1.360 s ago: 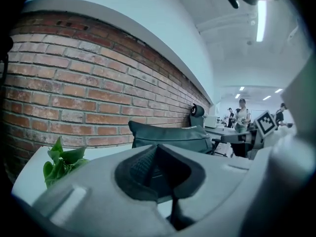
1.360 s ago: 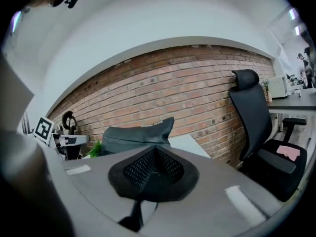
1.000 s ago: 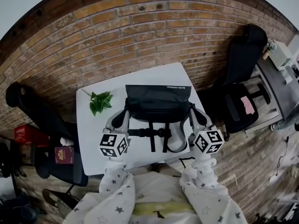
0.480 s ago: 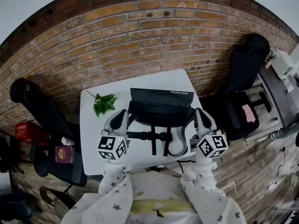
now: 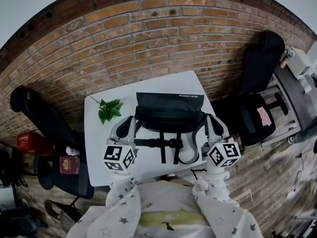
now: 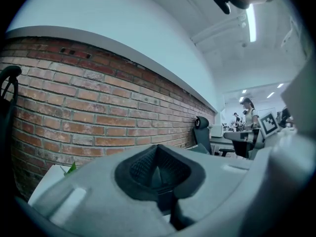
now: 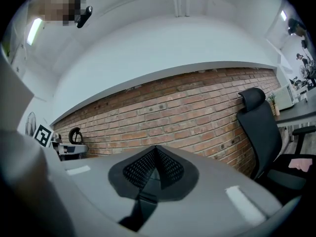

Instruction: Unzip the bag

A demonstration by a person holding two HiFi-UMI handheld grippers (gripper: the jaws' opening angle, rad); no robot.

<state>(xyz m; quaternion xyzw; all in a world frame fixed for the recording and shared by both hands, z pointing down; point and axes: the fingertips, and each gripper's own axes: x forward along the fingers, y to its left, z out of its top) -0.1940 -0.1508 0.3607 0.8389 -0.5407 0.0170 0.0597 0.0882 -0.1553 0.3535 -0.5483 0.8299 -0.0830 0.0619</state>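
A black bag (image 5: 170, 112) lies in the middle of a white table (image 5: 99, 148). Its straps and buckle (image 5: 166, 143) trail toward the near edge. My left gripper (image 5: 127, 124) hovers by the bag's left end and my right gripper (image 5: 214, 121) by its right end. Both are shut with nothing between the pads. In the left gripper view the left gripper (image 6: 157, 169) points level at the brick wall, its black pads pressed together. In the right gripper view the right gripper (image 7: 155, 169) stands the same way. The bag's zipper is too small to make out.
A sprig of green leaves (image 5: 110, 109) lies on the table left of the bag. A brick wall (image 5: 148, 38) stands behind the table. Black office chairs stand at the left (image 5: 34, 113) and right (image 5: 257, 93). A red box (image 5: 28, 142) sits on the floor at the left.
Both grippers have risen a little beside the bag's two ends and stayed shut. The bag lies as before.
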